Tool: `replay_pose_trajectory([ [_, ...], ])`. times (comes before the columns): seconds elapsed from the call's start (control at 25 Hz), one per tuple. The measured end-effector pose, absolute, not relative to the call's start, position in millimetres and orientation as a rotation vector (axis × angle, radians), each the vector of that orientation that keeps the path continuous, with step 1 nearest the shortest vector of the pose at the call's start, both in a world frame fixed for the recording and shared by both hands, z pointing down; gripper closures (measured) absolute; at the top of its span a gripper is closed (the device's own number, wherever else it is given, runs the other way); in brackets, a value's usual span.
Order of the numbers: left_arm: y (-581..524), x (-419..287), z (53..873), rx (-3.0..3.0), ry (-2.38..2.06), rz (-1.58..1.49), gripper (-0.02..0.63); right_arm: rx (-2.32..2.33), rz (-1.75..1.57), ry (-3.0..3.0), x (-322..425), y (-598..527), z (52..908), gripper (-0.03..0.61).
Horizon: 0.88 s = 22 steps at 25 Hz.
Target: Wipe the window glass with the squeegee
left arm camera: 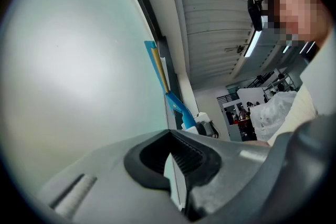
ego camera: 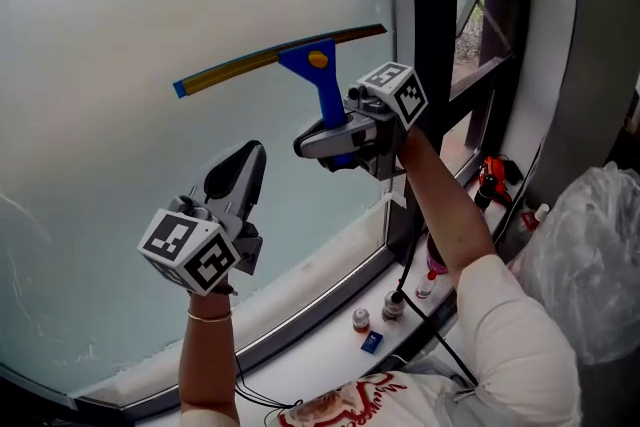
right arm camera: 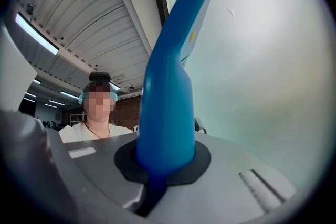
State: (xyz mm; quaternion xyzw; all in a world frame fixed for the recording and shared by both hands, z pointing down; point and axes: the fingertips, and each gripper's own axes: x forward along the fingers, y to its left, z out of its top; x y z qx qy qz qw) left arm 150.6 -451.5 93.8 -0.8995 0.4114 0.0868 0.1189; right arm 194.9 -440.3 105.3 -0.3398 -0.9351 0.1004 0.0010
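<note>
Blue squeegee (ego camera: 322, 80), blade against the window glass (ego camera: 140, 5), handle clamped in the right gripper's (ego camera: 335, 140) jaws. The left gripper (ego camera: 243, 165) hangs below, jaws together, holding nothing.

2 smooth grey 2-jaw shells: left gripper (ego camera: 243, 160), right gripper (ego camera: 325, 143). Black ribbed pads (left arm camera: 185, 157) lining the jaws. On each, a white cube (ego camera: 190, 250) printed with black square markers. Thin bracelet (ego camera: 208, 317) at the left wrist; cream long sleeve (ego camera: 505, 315) on the right arm; red print across the shirt (ego camera: 345, 403).
</note>
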Motion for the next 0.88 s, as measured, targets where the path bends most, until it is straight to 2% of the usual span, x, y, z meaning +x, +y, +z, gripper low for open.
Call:
replay_pose_trajectory([
  [0.32, -494, 177, 57, -2.676, 1.097, 0.154, 0.612, -0.893, 0.339, -2.929, 210, -518, 34, 0.554],
  [0.6, -521, 196, 27, -2.655, 1.087, 0.071, 0.612, -0.902, 0.263, -2.943, 216, -535, -16, 0.554],
  [0.88, -541, 224, 4, -2.714, 1.059, 0.082, 0.612, -0.905, 0.264, -2.936, 217, -548, -25, 0.554],
])
